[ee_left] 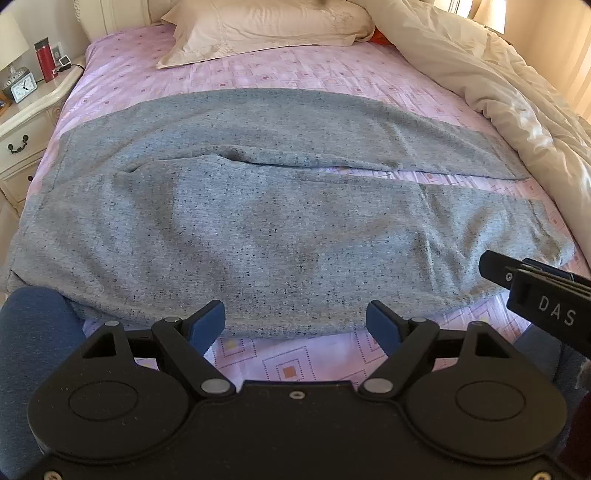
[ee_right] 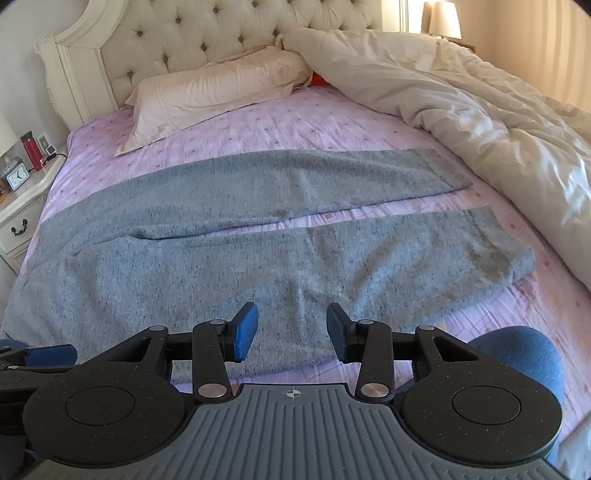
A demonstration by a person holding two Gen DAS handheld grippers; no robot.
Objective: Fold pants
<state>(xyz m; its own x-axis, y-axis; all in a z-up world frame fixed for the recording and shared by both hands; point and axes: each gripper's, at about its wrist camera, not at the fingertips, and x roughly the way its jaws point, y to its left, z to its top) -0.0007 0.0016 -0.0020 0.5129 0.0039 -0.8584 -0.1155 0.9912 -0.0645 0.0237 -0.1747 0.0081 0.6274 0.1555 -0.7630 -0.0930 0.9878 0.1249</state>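
Observation:
Grey speckled pants (ee_left: 258,221) lie flat across the pink patterned bed sheet (ee_left: 288,365), waist to the left and both legs stretching right with a narrow gap between them. My left gripper (ee_left: 295,325) hovers open above the near edge of the front leg, nothing between its blue pads. In the right wrist view the same pants (ee_right: 258,258) fill the middle, and my right gripper (ee_right: 291,328) stands open above the near leg's edge, not touching the cloth. The right gripper's black body (ee_left: 535,291) shows at the right of the left wrist view.
A cream pillow (ee_right: 214,92) and tufted headboard (ee_right: 207,33) lie at the far end. A bunched cream duvet (ee_right: 480,122) covers the bed's right side. A nightstand (ee_left: 26,122) at the left holds a clock and a red bottle. Blue-clad knees (ee_right: 524,354) press near the bed edge.

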